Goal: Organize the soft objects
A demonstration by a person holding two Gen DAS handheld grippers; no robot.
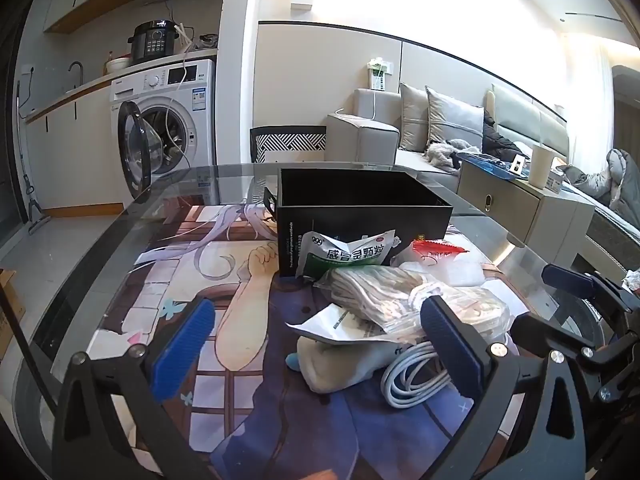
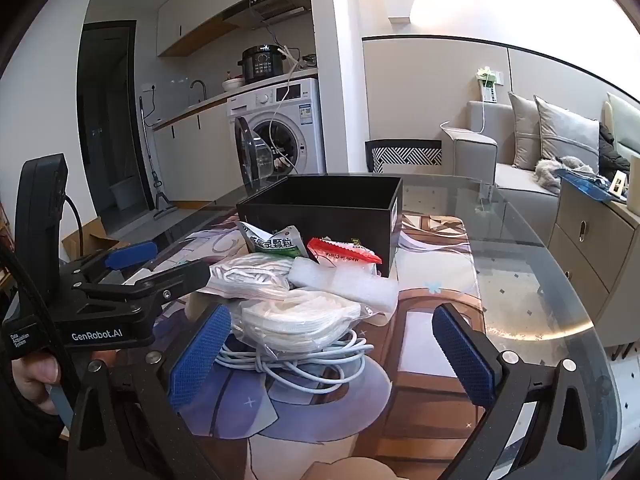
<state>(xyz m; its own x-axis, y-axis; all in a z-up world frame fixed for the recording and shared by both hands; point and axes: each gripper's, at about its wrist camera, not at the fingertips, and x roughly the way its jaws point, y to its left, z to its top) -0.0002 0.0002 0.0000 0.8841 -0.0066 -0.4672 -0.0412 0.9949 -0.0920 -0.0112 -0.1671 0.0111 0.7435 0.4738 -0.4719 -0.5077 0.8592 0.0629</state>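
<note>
While both your grippers hover wide open and empty, the left gripper [image 1: 316, 344] frames the sock [image 1: 340, 364] at the pile's near left, under a paper slip [image 1: 336, 326]; grab low and the slip comes too. Mid-pile, the bagged gloves [image 2: 300, 322] sit on the cable [image 2: 304, 364], so a loop could snag. Your right gripper [image 2: 332, 354] could drag foam [image 2: 344, 286] and sachets [image 2: 272, 242] off before anything reaches the box [image 2: 320, 210] behind.
</note>
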